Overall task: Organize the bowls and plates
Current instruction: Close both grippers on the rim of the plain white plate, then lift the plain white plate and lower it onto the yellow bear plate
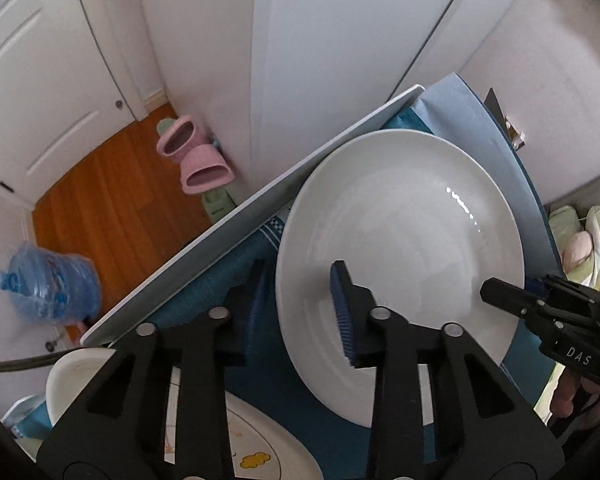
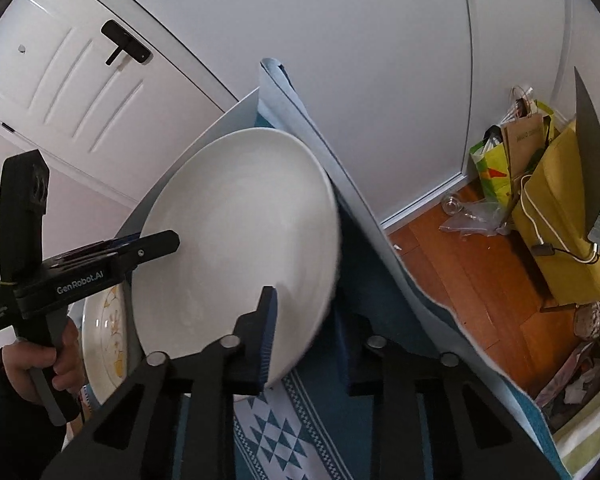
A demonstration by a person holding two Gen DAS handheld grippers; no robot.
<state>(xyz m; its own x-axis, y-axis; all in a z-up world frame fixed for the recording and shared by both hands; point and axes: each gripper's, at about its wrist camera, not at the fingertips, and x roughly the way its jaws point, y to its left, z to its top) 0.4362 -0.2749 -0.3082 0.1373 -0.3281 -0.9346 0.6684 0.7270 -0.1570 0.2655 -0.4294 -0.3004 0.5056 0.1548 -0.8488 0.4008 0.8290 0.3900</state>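
Observation:
A large plain white plate [image 1: 404, 248] is held above the blue tablecloth [image 1: 236, 280]; it also shows in the right wrist view [image 2: 236, 240]. My left gripper [image 1: 300, 308] straddles its left rim, one finger over the plate, the other below and outside it. My right gripper [image 2: 312, 340] straddles the opposite rim the same way and shows in the left wrist view [image 1: 512, 296]. The left gripper shows in the right wrist view [image 2: 156, 246]. A yellow-patterned plate [image 1: 256, 452] lies below, also in the right wrist view [image 2: 108, 332]. A white bowl [image 1: 72, 376] sits at lower left.
The white table edge [image 1: 260, 200] runs diagonally; beyond it are wood floor, pink slippers [image 1: 196, 160] and a blue water jug [image 1: 52, 284]. A light blue sheet [image 2: 300, 120] leans by the wall. Bags [image 2: 540, 200] and clutter stand on the floor at right.

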